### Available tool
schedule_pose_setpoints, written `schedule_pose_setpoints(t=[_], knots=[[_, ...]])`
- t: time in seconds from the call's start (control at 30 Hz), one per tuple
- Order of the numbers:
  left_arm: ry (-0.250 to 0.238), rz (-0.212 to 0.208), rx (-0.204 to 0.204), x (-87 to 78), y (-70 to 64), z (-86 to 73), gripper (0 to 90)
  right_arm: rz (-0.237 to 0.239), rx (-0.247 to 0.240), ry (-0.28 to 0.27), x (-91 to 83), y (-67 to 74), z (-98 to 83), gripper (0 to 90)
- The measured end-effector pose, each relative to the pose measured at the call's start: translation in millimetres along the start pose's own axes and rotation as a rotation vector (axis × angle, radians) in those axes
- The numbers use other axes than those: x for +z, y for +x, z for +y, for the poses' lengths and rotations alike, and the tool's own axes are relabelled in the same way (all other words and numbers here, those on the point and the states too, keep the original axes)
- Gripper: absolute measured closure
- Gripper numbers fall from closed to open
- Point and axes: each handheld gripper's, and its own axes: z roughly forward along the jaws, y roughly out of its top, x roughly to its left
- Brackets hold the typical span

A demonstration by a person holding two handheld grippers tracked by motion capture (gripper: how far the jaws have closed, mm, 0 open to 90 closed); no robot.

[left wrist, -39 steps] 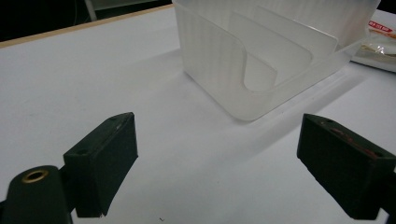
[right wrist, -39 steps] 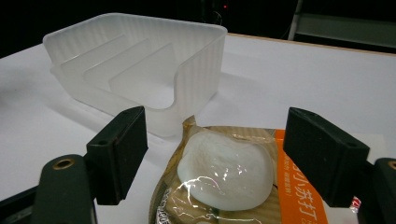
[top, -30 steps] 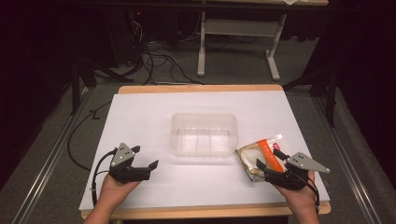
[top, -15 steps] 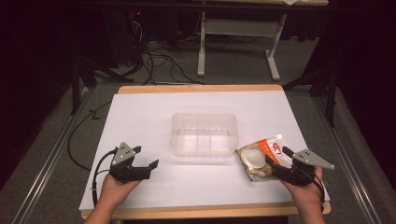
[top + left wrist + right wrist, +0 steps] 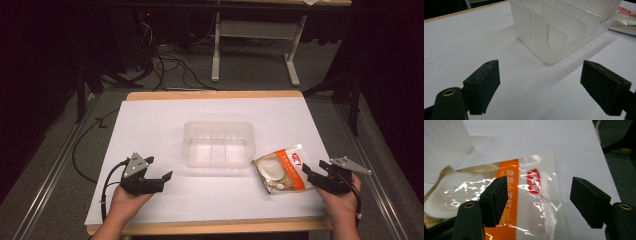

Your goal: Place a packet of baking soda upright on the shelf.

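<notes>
Snack packet (image 5: 281,169) near table's right edge (image 5: 320,165)

Clear plastic bin (image 5: 218,143) sits mid-table between my hands, blocking the straight path across. Snack packet (image 5: 280,169) lies just beside its right end. Bare white tabletop (image 5: 165,117) ahead of my left claw (image 5: 167,176).
</notes>
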Motion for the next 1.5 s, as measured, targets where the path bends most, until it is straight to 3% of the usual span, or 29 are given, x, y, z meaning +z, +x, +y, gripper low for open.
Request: schedule_pose_setpoints(t=[0.03, 0.2, 0.23, 0.47, 0.53, 0.57, 0.6, 0.7, 0.8, 0.83, 0.9, 0.97, 1.0, 1.1, 1.2, 1.3, 1.5], knots=[[0.005, -0.003, -0.002, 1.0, -0.6, 0.1, 17.8, -0.013, 0.033, 0.015, -0.4, -7.5, -3.1, 31.5], [0.012, -0.005, 0.01, 2.1, -2.8, -0.1, 18.2, -0.007, 0.063, 0.047, -0.4, -16.5, -8.5, 31.0], [0.012, -0.005, 0.011, 2.2, -2.9, 0.0, 18.2, -0.012, 0.09, 0.059, 0.5, -17.9, -11.7, 30.1], [0.016, -0.006, 0.017, 1.6, -2.5, 0.0, 18.3, -0.013, 0.11, 0.099, 0.1, -18.2, -20.4, 35.3], [0.019, -0.01, 0.021, 1.1, -2.9, -0.1, 18.3, -0.002, 0.135, 0.112, 0.1, -20.3, -23.3, 39.3], [0.019, -0.011, 0.023, 1.0, -3.0, 0.0, 18.4, 0.029, 0.151, 0.134, 1.6, -22.1, -26.0, 45.0], [0.021, -0.014, 0.025, 0.9, -3.2, 0.0, 18.4, 0.029, 0.151, 0.134, 1.6, -22.1, -26.0, 45.0], [0.016, -0.026, 0.029, 1.1, -4.2, -0.1, 19.6, 0.087, 0.167, 0.147, 4.4, -20.8, -26.8, 52.7], [0.017, -0.029, 0.031, 1.4, -4.8, 0.2, 19.9, 0.105, 0.173, 0.15, 5.4, -20.1, -27.1, 58.7], [0.021, -0.029, 0.039, 1.6, -5.3, 0.3, 20.1, 0.14, 0.175, 0.145, 4.2, -19.4, -26.0, 65.7], [0.02, -0.029, 0.04, 1.9, -5.7, 0.2, 20.3, 0.142, 0.177, 0.14, 3.2, -18.7, -25.3, 67.2], [0.025, -0.032, 0.042, 2.7, -6.0, 0.0, 20.5, 0.142, 0.161, 0.121, 0.7, -17.6, -23.1, 74.2], [0.029, -0.033, 0.044, 3.6, -6.5, -0.2, 20.5, 0.18, 0.162, 0.101, 0.0, -16.9, -21.3, 80.2], [0.032, -0.035, 0.049, 3.9, -7.4, -0.2, 20.7, 0.169, 0.132, 0.093, -0.8, -12.6, -18.5, 88.6], [0.033, -0.035, 0.055, 3.8, -8.0, -0.1, 21.2, 0.155, 0.104, 0.04, -6.6, -5.7, -10.6, 90.0], [0.035, -0.038, 0.055, 4.8, -8.2, -0.2, 21.6, 0.169, 0.077, -0.005, -13.2, -1.5, -3.7, 90.0], [0.038, -0.041, 0.055, 8.0, -9.4, 0.0, 22.0, 0.161, 0.081, -0.098, -24.7, 1.3, 8.6, 90.0]])
